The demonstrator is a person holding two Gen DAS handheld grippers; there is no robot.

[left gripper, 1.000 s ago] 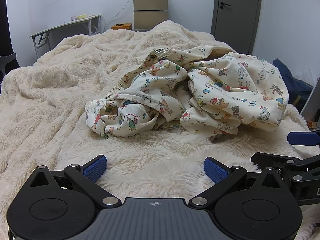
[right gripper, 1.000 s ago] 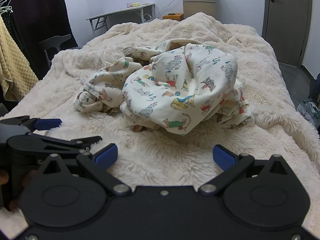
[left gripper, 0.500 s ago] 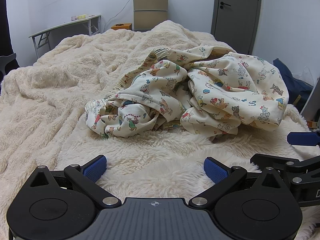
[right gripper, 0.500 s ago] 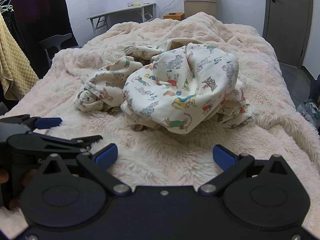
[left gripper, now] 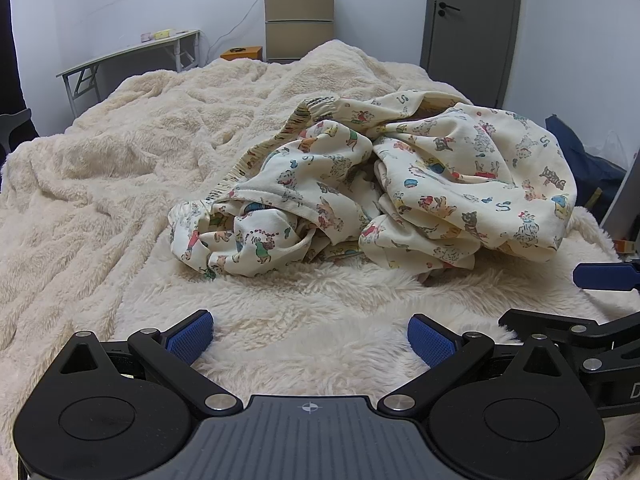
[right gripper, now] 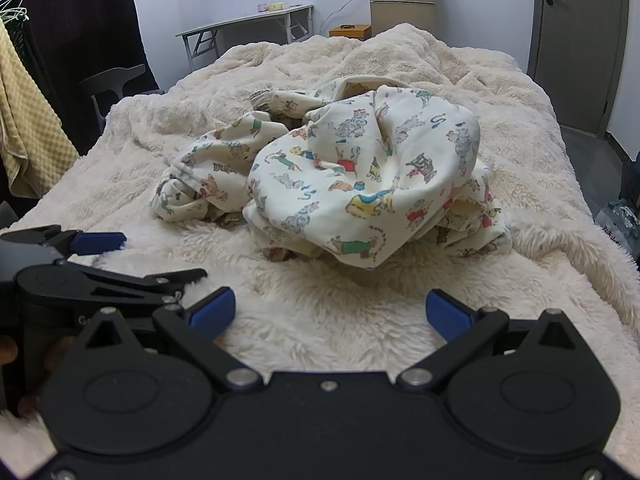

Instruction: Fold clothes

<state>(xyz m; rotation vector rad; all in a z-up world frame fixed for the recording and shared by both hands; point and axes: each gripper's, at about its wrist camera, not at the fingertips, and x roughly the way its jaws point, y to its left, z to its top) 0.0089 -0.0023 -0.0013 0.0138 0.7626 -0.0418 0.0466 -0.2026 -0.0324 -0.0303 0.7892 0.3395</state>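
1. Left gripper (left gripper: 310,334) sits low over the near edge of the bed, blue pads spread wide with nothing between them; right gripper (right gripper: 330,312) is just beside it, equally wide and equally empty. My read is both are parked short of the cloth so the person can size up the heap before picking a grab point

2. Fleece blanket (left gripper: 132,168) covers the whole bed, cream and rumpled. It's the folding surface, and that deep pile looks likely to drag on any cloth pulled across it

3. Printed garment (left gripper: 372,196) lies crumpled in one mound, toward the right side of the bed and well back from the near edge, apart from both grippers. Bunched like this it can't be folded; I'd judge spreading comes first

4. Elastic waistband (left gripper: 276,144) runs along the mound's left flank, gathered and exposed. It looks the most readable edge to seize, and it lies on the left gripper's side
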